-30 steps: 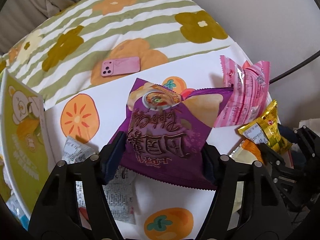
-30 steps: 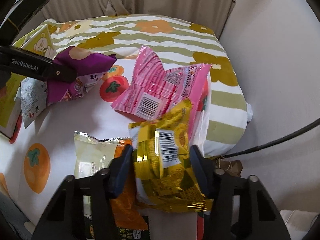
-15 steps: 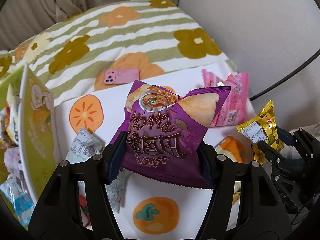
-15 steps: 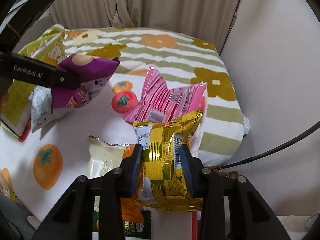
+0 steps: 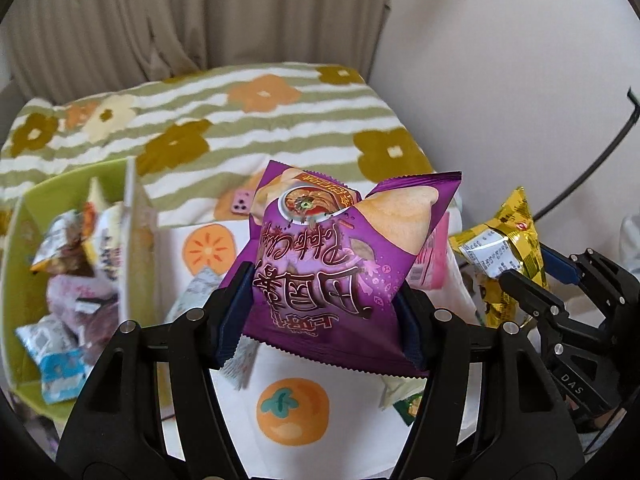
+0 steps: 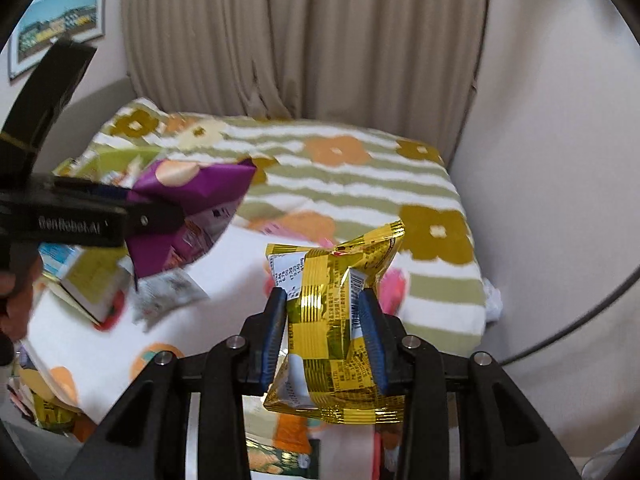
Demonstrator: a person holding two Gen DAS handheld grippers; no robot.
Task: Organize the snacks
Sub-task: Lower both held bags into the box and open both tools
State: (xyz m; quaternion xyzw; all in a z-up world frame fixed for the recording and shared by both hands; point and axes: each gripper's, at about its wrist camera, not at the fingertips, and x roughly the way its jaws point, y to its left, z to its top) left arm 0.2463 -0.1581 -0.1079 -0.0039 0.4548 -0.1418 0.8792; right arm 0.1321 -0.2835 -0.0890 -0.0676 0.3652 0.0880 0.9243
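Note:
My left gripper (image 5: 320,304) is shut on a purple chip bag (image 5: 336,256) and holds it in the air above the white cloth. The bag also shows in the right wrist view (image 6: 188,216), with the left gripper (image 6: 152,216) at the left. My right gripper (image 6: 324,324) is shut on a gold snack packet (image 6: 336,320), lifted off the bed. That packet shows in the left wrist view (image 5: 500,256) at the right, held by the right gripper (image 5: 520,280). A green box (image 5: 24,240) with several snack packs stands at the left.
A white cloth with orange fruit prints (image 5: 292,404) covers the near bed, over a striped flowered blanket (image 5: 240,128). A pink packet (image 5: 432,264), a grey-white packet (image 5: 196,288) and a pink phone (image 5: 242,202) lie on it. Curtains and a wall stand behind.
Both grippers have risen with their packets, and the views have tilted up toward the curtains. The left gripper has swung left, so the green box's inside now shows.

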